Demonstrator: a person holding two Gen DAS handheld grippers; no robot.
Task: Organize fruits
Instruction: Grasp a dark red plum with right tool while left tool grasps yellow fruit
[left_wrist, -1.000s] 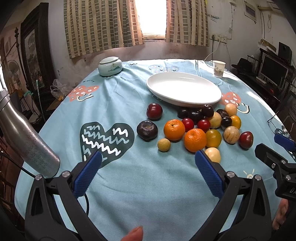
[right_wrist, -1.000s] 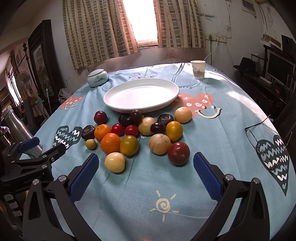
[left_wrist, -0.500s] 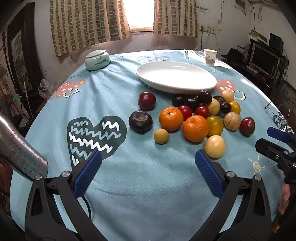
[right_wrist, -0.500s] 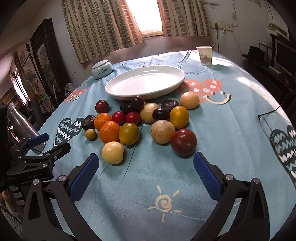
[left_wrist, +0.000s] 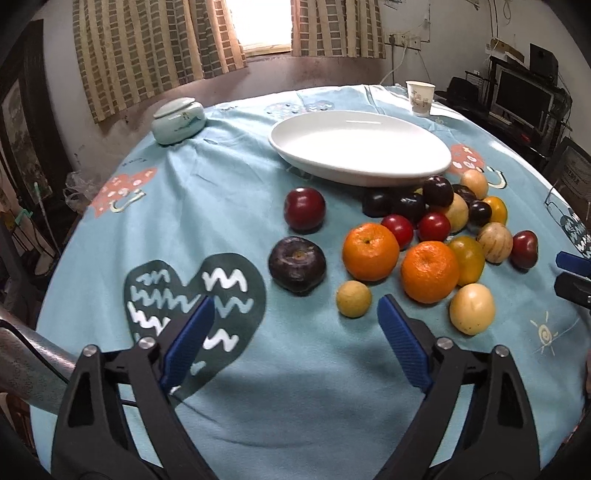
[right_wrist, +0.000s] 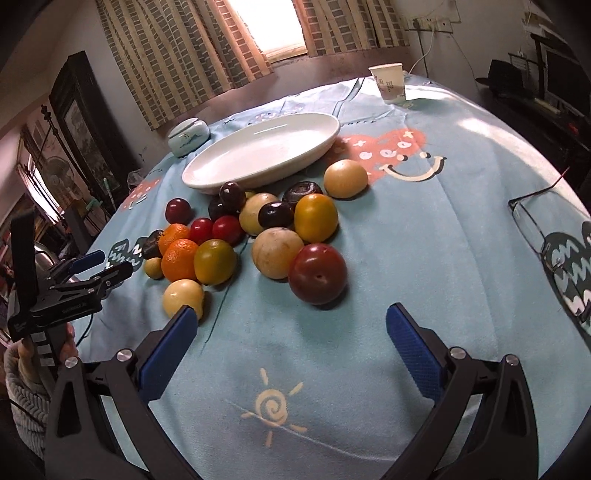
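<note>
Several fruits lie in a cluster on the blue cloth in front of an empty white oval plate (left_wrist: 358, 144) (right_wrist: 258, 151). My left gripper (left_wrist: 295, 308) hovers low over the cloth; its jaws are closing with nothing between them. A dark purple plum (left_wrist: 297, 264) lies just beyond its tips, and a small yellow fruit (left_wrist: 353, 298) sits near the right fingertip. Two oranges (left_wrist: 370, 251) follow to the right. My right gripper (right_wrist: 291, 314) stands open and empty just short of a red plum (right_wrist: 317, 273). A pale yellow fruit (right_wrist: 183, 297) sits by its left fingertip.
A paper cup (right_wrist: 388, 83) and a lidded ceramic jar (left_wrist: 178, 120) stand behind the plate. Eyeglasses (right_wrist: 535, 218) lie at the right of the table. A metal flask (left_wrist: 26, 365) juts in at the left wrist view's left edge. The table's edge curves off on both sides.
Both grippers have come lower and closer to the fruit cluster. The left gripper's jaws have narrowed; the right jaws keep their width.
</note>
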